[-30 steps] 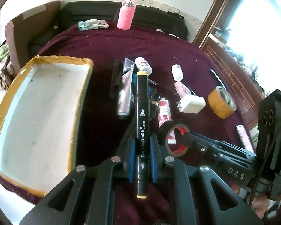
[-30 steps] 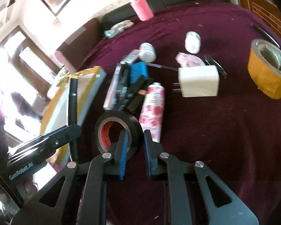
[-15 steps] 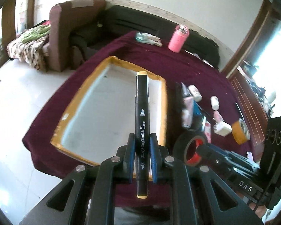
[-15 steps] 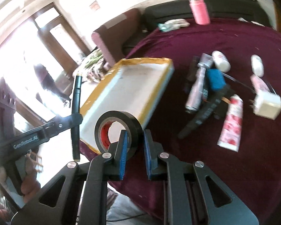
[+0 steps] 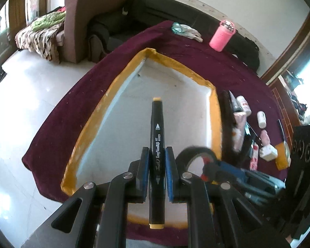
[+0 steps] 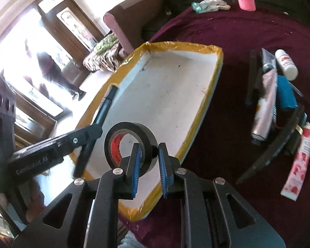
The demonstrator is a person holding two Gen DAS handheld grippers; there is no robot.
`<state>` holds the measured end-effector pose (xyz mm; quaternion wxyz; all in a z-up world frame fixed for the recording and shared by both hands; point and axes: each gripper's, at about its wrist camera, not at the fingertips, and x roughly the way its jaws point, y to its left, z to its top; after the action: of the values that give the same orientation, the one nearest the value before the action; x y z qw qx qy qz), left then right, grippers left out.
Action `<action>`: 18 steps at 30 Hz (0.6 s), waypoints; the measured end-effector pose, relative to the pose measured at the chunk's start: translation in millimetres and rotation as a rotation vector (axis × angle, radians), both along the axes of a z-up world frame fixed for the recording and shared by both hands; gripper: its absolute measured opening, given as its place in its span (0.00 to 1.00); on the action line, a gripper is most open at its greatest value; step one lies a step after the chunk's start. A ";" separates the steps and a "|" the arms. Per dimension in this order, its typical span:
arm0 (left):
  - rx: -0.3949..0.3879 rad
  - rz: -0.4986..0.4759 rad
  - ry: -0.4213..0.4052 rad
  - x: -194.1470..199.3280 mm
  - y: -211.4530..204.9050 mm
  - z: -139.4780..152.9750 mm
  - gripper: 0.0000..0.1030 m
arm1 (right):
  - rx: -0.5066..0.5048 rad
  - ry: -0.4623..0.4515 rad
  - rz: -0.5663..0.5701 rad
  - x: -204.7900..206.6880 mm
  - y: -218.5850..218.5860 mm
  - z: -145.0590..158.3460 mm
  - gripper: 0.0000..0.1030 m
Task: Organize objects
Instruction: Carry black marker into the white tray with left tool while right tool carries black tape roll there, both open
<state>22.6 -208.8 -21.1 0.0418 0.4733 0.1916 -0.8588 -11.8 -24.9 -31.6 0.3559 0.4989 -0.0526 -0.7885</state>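
My left gripper [image 5: 157,173] is shut on a black art marker [image 5: 157,136] with yellow end caps, held above the white tray with a yellow-taped rim [image 5: 111,95]. My right gripper [image 6: 148,165] is shut on a roll of black tape [image 6: 130,142] with a red core, held over the tray's near end [image 6: 204,103]. The left gripper and marker [image 6: 105,107] show at the left of the right wrist view. The tape roll [image 5: 194,155] and right gripper show at the right of the left wrist view.
On the maroon cloth right of the tray lie tubes [image 6: 264,107], a blue item [image 6: 285,95], a white bottle [image 6: 285,62], a floral tube [image 6: 299,163], a charger [image 5: 268,153], yellow tape [image 5: 283,157]. A pink bottle [image 5: 222,35] and gloves [image 5: 186,31] sit at the far edge.
Both grippers have carried the marker and the tape roll leftward from the pile of items to above the white tray, and now hang lower and closer over it.
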 end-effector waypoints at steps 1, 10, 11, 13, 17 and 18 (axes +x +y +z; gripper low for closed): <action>0.000 0.010 -0.002 -4.7 -3.9 -1.5 0.12 | 0.012 0.001 0.006 -1.8 -4.6 -1.5 0.14; -0.028 -0.015 -0.083 -22.4 -0.6 -27.6 0.12 | 0.123 0.037 0.034 -12.7 -28.4 -13.0 0.14; -0.022 -0.012 -0.087 -22.3 -2.8 -30.3 0.12 | 0.137 0.040 0.038 -13.1 -30.0 -14.6 0.14; -0.007 -0.004 -0.092 -22.4 -7.9 -33.5 0.12 | 0.146 0.050 0.044 -12.2 -32.0 -13.9 0.14; 0.012 0.017 -0.094 -24.4 -18.5 -39.9 0.12 | 0.183 0.088 0.059 -8.1 -38.4 -12.1 0.13; 0.014 0.018 -0.094 -24.8 -19.8 -41.4 0.12 | 0.191 0.090 0.065 -7.9 -40.3 -12.9 0.13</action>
<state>-2.2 -228.6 -62.4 0.0552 0.5118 0.1995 -0.8338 -19.7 -65.2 -44.5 0.3339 0.4959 0.0552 -0.7997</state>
